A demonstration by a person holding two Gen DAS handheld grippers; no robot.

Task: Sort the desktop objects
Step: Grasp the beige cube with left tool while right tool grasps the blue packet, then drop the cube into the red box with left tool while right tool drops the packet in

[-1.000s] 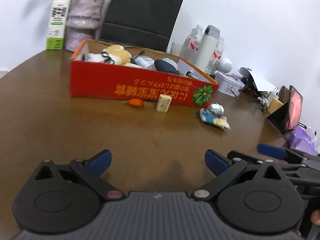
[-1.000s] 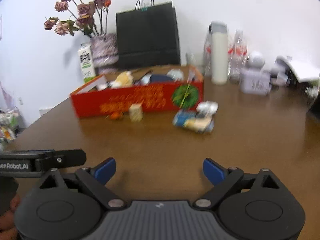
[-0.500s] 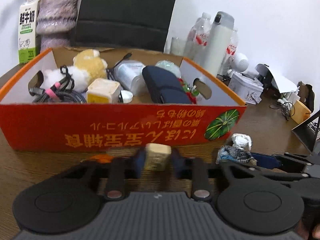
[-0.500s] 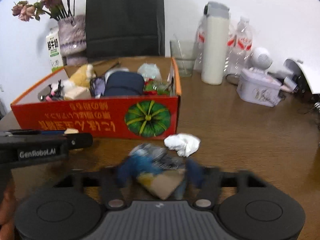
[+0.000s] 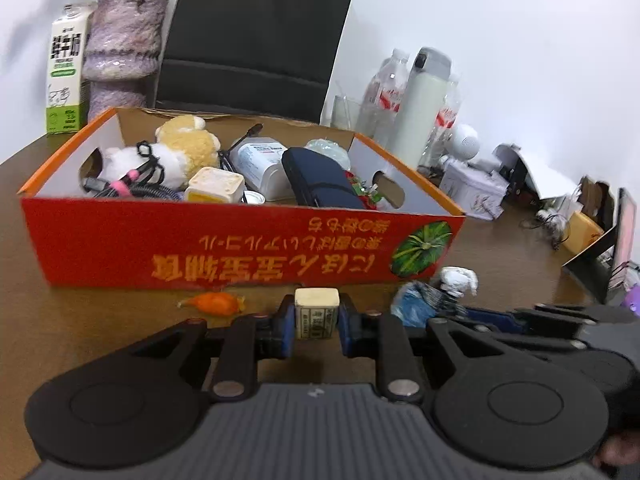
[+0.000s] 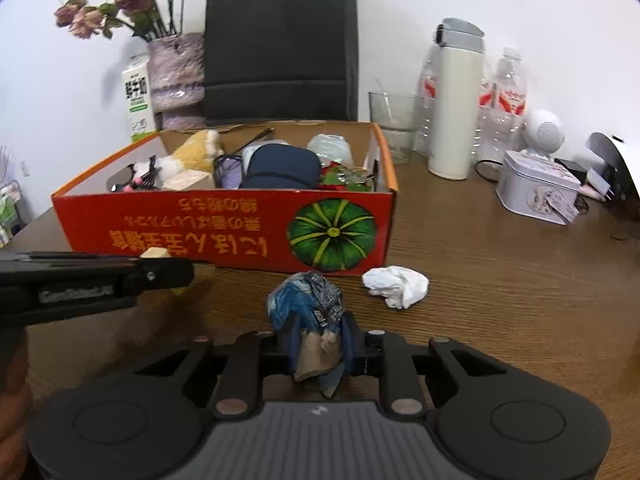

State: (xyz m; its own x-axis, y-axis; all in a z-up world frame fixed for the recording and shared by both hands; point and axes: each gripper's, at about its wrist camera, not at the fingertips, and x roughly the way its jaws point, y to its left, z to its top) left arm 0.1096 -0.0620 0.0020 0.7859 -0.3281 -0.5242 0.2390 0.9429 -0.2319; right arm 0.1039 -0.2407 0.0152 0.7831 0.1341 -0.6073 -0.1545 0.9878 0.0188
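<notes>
Jaws newly closed on block (image 5: pixel 317 312); wrapper (image 6: pixel 316 320)

box (image 6: pixel 224 228) – 1 | bottles (image 6: pixel 502 112) – 3 | flask (image 6: pixel 454 104) – 1 | glass (image 6: pixel 390 124) – 1

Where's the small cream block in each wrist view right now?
Left wrist: the block sits bottom centre, clamped in the left gripper.
Right wrist: only its top shows at far left, behind the left gripper's black finger.
Shared landmark: the pumpkin picture on the red box.
</notes>
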